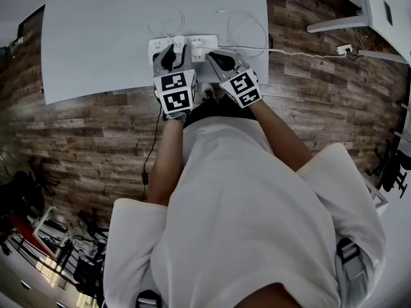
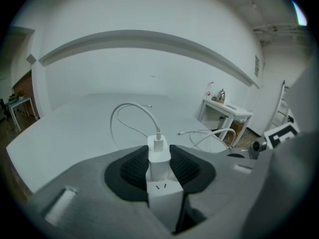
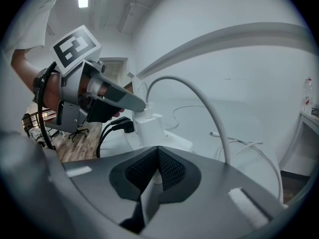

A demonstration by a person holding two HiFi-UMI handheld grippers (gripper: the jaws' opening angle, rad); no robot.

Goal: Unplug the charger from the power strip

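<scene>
A white charger stands plugged into the white power strip, and its thin cable loops away over the white table. My left gripper is shut on the charger, one dark pad on each side. In the head view, the left gripper and right gripper sit side by side over the strip. The right gripper has its pads almost together on a white piece, seemingly the strip's near end. The charger shows just beyond, under the left gripper's fingertips.
Two black plugs sit in the strip beside the charger. A thick white cord arcs over the right gripper and runs to a floor outlet. A loose white cable lies on the table. A small side table stands beyond the table's edge.
</scene>
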